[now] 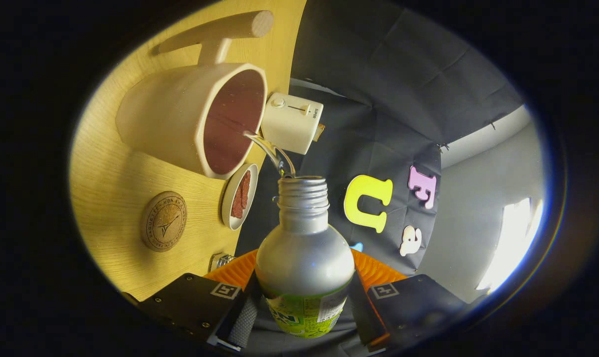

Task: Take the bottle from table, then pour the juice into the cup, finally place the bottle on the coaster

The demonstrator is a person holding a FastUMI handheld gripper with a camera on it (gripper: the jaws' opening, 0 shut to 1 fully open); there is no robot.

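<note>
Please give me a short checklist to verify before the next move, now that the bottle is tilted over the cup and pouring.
1. Hold: the hand-held gripper has both fingers pressed on the bottle: ok.
2. Cap: the threaded neck is open: ok.
3. Stream: liquid arcs from the mouth into the cup: ok.
4. Cup: stands on the wooden table, already holding dark liquid; how full, cannot tell.
5. Coaster: lies bare on the table beside the cup: ok.
6. Small dish: lies near the coaster, a possible obstacle when placing: cannot tell.
</note>
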